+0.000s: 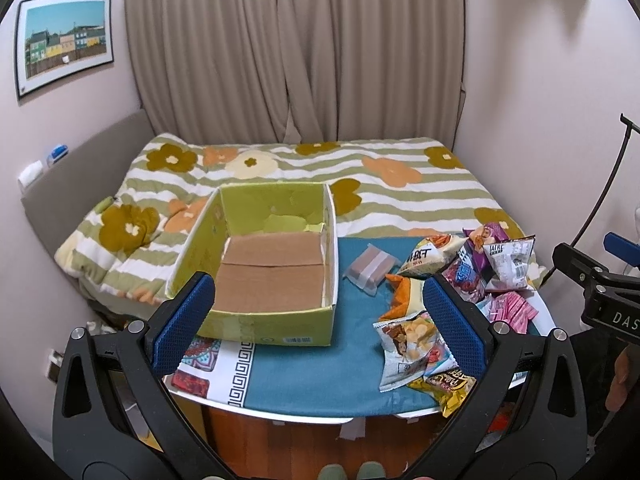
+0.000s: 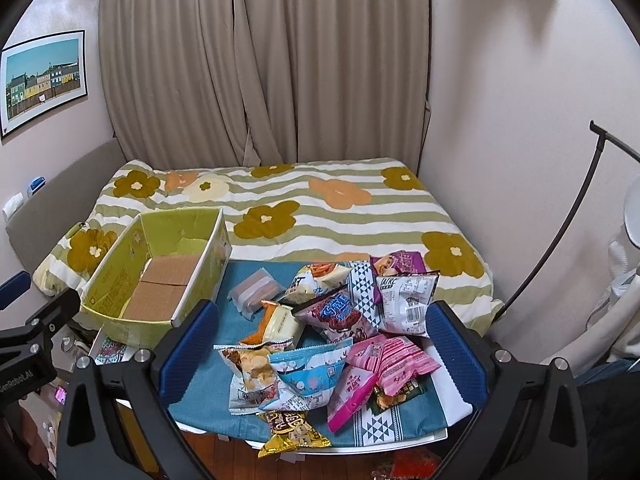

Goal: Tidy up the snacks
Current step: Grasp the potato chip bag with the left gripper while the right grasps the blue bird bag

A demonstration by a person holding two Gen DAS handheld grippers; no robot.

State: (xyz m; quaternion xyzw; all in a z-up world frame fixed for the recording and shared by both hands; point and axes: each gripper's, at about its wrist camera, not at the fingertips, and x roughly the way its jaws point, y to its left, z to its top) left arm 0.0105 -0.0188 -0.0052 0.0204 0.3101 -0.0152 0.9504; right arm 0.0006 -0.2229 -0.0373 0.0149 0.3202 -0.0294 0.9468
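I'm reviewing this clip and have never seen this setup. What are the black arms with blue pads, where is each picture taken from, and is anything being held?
No robot: a person holds two hand grippers, each carrying a fisheye camera looking along its fingers. One picture looks past the left gripper, the other past the right gripper. Both are open and hold nothing. On the blue cloth stands an empty green cardboard box; to its right lie a loose pile of snack packets and one clear-wrapped packet apart from it. A bed is behind.

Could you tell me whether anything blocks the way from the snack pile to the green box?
Nothing tall does. Between the snack pile and the green box lies only a flat clear-wrapped packet on the blue cloth. The box is open-topped and holds no snacks; its near wall must be cleared.
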